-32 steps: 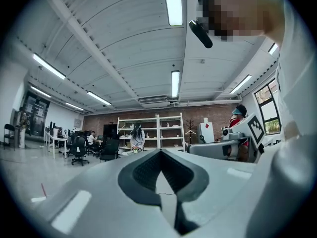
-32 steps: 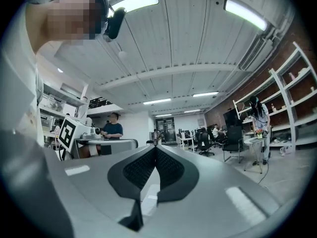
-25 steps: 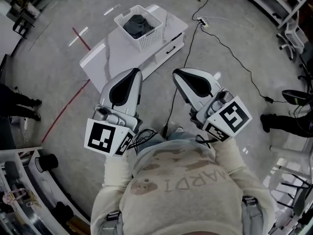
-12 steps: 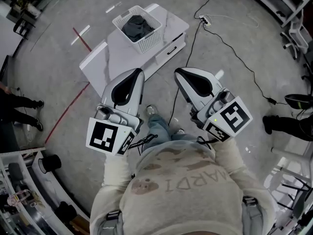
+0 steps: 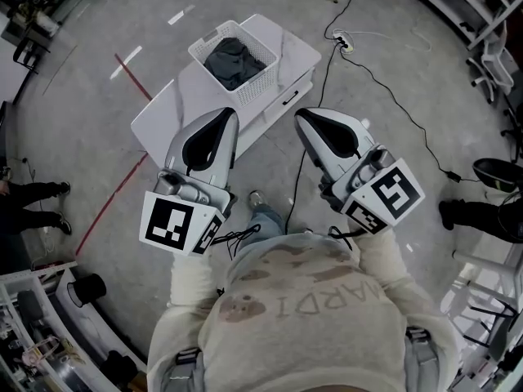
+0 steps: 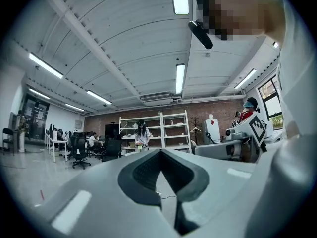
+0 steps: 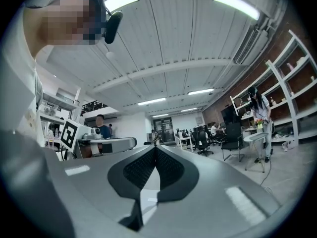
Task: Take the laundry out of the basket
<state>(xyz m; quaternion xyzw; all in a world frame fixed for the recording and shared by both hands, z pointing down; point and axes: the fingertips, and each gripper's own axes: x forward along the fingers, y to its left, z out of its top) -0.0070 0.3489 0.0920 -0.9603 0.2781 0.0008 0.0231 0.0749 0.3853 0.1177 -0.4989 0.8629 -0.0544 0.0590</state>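
Dark laundry (image 5: 233,55) in basket (image 5: 255,77), upper centre; well apart from left gripper (image 5: 221,118) and right gripper (image 5: 305,115), both pressed together, empty.

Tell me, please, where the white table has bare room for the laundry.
The table's left half is bare, between the basket and the left gripper; a narrower bare strip runs right of the basket. The basket itself is crowded with dark laundry, and a cable crosses the floor beside the table.

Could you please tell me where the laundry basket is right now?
In the head view, the white basket sits on the low white table at upper centre, left of the power strip on the floor, with dark laundry inside.
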